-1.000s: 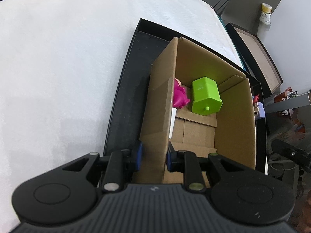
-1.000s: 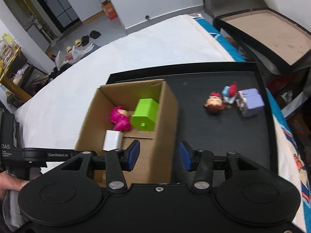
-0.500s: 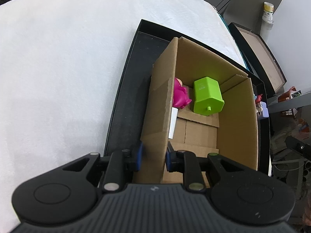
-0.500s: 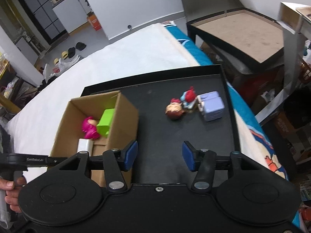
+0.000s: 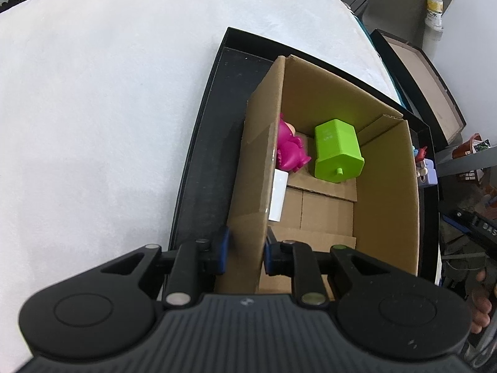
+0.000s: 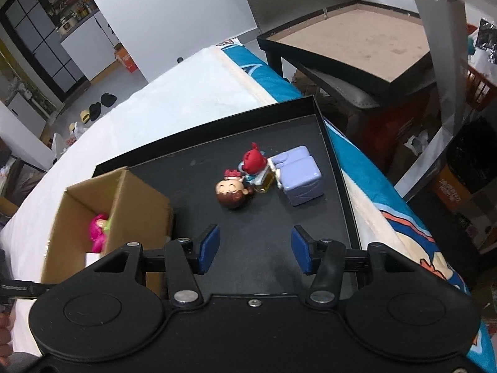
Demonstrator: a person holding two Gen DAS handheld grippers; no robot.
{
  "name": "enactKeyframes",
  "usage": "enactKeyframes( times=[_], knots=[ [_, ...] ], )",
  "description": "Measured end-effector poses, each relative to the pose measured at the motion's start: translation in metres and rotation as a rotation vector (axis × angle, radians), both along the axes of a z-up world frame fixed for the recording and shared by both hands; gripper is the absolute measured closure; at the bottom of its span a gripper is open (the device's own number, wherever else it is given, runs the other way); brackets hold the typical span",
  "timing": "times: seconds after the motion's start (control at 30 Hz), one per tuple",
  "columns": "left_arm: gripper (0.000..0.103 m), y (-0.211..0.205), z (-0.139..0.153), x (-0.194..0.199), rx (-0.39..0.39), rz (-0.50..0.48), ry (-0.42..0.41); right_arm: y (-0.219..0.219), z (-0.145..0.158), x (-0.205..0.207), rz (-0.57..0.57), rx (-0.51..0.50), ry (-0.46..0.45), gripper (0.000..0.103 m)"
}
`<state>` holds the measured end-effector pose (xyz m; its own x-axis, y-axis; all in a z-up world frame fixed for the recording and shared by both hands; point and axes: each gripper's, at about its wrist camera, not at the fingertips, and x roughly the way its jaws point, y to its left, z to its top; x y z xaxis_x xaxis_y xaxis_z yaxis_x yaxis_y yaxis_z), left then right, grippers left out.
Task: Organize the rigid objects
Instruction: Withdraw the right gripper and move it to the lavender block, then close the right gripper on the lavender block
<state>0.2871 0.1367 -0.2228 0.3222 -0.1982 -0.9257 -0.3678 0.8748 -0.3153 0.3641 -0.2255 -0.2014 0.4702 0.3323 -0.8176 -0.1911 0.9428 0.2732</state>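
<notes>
with the left hand-held gripper (image 5: 243, 256) clamped on the cardboard box (image 5: 385, 192) wall, steer the empty, part-open right hand-held gripper (image 6: 255, 251) squarely over the brown-haired figure (image 6: 231, 193) on the black tray (image 6: 337, 168) before closing.

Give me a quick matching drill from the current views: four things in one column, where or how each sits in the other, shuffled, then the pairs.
Column A
1. green block
2. lilac cube
3. left gripper
4. right gripper

Column B
a. open above bare tray floor
b. clamped on the cardboard box wall
c. on the black tray, outside the box
d. inside the box, beside the pink figure

Pairs: 1-d, 2-c, 3-b, 4-a
</notes>
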Motion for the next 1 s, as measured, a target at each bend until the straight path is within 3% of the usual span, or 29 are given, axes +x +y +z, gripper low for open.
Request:
enactKeyframes(
  times=[0.8, 1.0],
  knots=[
    [0.084, -0.006, -0.005, 0.007, 0.037, 0.021, 0.027, 0.004, -0.028, 0.054, 0.068, -0.112, -0.098, 0.052],
    [0.084, -0.006, -0.005, 0.007, 0.036, 0.025, 0.027, 0.010, -0.030, 0.059, 0.096, -0.164, -0.159, 0.050]
  ],
)
